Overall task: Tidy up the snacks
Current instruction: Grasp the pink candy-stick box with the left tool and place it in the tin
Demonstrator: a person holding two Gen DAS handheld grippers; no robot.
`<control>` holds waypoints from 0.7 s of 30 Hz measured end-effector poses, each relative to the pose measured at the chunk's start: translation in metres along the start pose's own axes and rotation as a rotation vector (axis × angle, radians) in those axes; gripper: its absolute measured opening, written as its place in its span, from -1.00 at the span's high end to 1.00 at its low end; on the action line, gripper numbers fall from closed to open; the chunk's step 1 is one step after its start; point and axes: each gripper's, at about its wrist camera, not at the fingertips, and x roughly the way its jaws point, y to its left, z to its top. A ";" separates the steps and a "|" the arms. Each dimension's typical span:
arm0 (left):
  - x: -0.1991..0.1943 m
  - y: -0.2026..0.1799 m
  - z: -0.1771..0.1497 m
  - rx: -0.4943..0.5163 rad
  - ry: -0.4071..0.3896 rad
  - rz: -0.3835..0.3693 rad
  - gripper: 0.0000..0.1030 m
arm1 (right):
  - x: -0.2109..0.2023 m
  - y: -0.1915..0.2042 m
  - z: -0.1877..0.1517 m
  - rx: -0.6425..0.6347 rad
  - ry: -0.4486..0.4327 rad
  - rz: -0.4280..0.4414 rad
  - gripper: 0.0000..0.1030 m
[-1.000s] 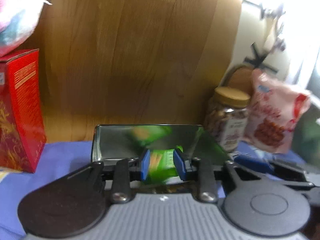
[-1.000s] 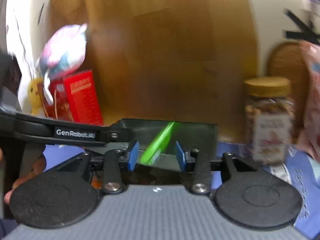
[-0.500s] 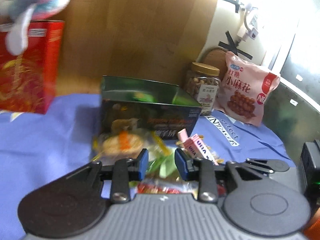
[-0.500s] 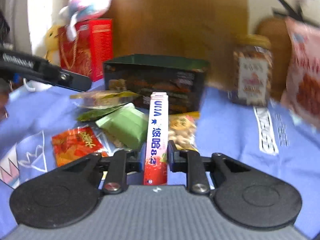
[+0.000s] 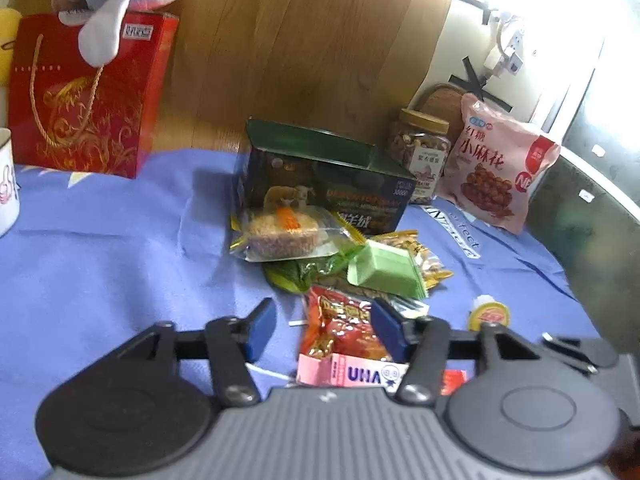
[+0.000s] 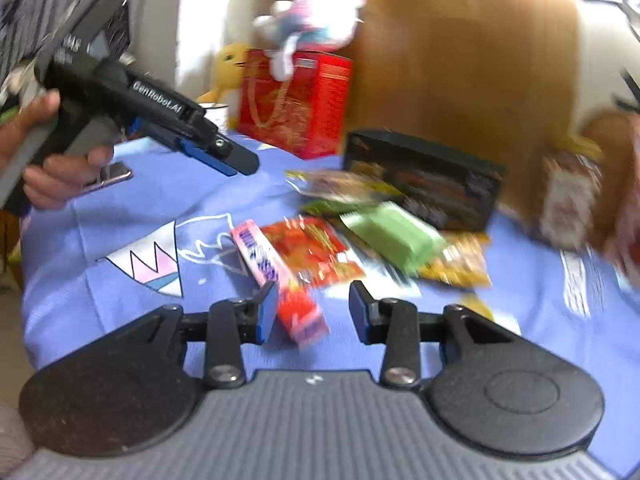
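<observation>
We hold both tools spread wide and empty over a bench draped in a blue cloth [image 5: 100, 248], with the loose snacks heaped in front of the dark open box [image 5: 324, 184] that we take to be their destination. The pink UHA candy stick [image 6: 276, 276] lies flat on the cloth just ahead of our right tool [image 6: 314, 308], its long axis running slantwise from far left to near right, so its near red end sits between the open fingers while the rest angles off to the left; we judge the right tool the nearer one and a turn of the wrist needed to square up across the stick's narrow side. From our left tool [image 5: 324, 332], the same stick [image 5: 352, 374] shows crosswise below the fingers, and the red snack packet [image 5: 344, 320] lies straight ahead between them, with the green packet [image 5: 384, 268] and the round cake in clear wrap [image 5: 284, 232] beyond. Half a second ago the right tool gripped the stick upright and the left tool stood narrower; now the stick rests on the cloth, and both tools have drawn back and opened.
</observation>
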 end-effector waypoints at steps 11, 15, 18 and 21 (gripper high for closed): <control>0.023 0.002 -0.035 -0.117 0.093 -0.085 0.23 | 0.014 0.012 -0.020 0.116 0.061 0.012 0.43; 0.004 -0.009 -0.039 -0.120 0.061 -0.044 0.27 | 0.021 0.014 -0.013 0.113 0.055 -0.025 0.51; -0.012 -0.012 -0.022 -0.095 0.008 -0.042 0.27 | 0.013 0.011 -0.005 0.123 0.003 -0.026 0.52; -0.011 -0.018 0.010 -0.050 -0.054 -0.030 0.31 | 0.014 0.002 0.014 0.114 -0.050 -0.034 0.52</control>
